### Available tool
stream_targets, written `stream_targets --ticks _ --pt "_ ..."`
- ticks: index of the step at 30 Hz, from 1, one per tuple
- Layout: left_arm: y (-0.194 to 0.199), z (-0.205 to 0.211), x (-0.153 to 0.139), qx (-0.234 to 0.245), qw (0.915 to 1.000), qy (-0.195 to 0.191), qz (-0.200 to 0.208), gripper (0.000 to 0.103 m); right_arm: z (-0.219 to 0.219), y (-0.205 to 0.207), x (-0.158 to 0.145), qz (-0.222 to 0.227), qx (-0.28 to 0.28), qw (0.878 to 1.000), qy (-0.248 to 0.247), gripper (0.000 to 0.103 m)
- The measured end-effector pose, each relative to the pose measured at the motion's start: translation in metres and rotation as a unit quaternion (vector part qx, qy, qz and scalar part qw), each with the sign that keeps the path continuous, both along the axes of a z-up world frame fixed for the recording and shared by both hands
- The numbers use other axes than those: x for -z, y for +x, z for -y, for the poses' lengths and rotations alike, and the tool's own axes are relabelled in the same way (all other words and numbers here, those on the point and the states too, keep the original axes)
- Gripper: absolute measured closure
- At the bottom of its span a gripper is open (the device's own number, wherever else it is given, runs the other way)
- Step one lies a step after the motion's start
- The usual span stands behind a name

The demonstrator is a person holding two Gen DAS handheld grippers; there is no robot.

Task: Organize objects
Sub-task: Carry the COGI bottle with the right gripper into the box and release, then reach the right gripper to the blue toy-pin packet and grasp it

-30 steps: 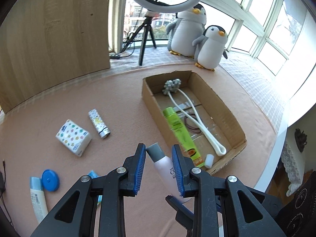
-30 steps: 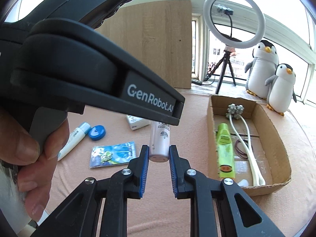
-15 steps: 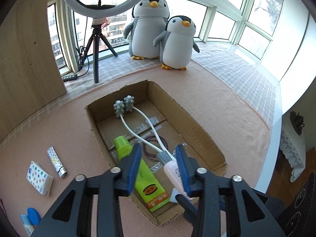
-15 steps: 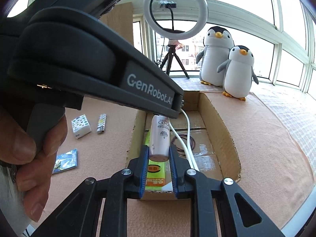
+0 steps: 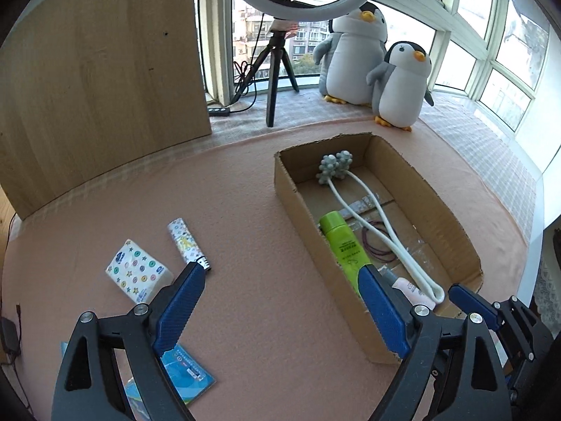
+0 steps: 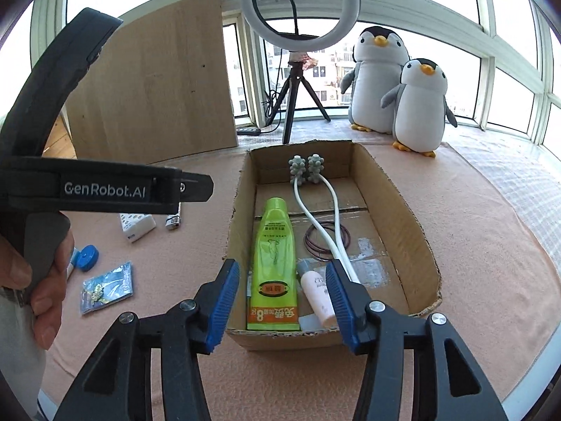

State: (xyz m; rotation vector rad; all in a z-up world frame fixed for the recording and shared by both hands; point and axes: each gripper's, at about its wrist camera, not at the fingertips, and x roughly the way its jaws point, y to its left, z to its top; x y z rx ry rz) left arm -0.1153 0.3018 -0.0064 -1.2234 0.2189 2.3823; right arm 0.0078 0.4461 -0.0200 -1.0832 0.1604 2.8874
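A small pink bottle [image 6: 317, 294] with a grey cap lies in the near end of the cardboard box [image 6: 396, 210], beside a green tube [image 6: 277, 263]. My right gripper [image 6: 282, 273] hangs over that end, its jaws opening, the pads clear of the bottle, which lies lower by the right finger. My left gripper [image 5: 280, 277] is over the pink mat left of the box [image 5: 308, 231], jaws opening wide with nothing between them. In the left wrist view the bottle [image 5: 410, 287] shows partly behind the right finger.
The box also holds a white massager [image 5: 368, 217] and hair ties [image 5: 377, 245]. On the mat lie a tissue pack [image 5: 138, 273], a patterned lighter [image 5: 187, 244], a blue packet [image 5: 182, 375] and a blue lid [image 6: 86, 258]. Penguin toys [image 6: 417, 105], ring-light tripod behind.
Both grippers held the pink bottle and brought it over the box. Both have let go; the bottle now lies in the box. The left gripper has swung left.
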Motion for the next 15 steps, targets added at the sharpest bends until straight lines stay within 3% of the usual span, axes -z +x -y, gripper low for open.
stream_targets --ticks 9,15 --pt "0.012 0.074 0.003 -0.059 0.9982 0.003 0.003 0.012 0.045 -0.009 0.0 0.007 -0.058 0.998 0.004 0.055" --pt "0.026 0.15 0.01 -0.126 0.992 0.003 0.009 0.012 0.088 -0.018 0.009 0.021 -0.112 0.993 0.003 0.055"
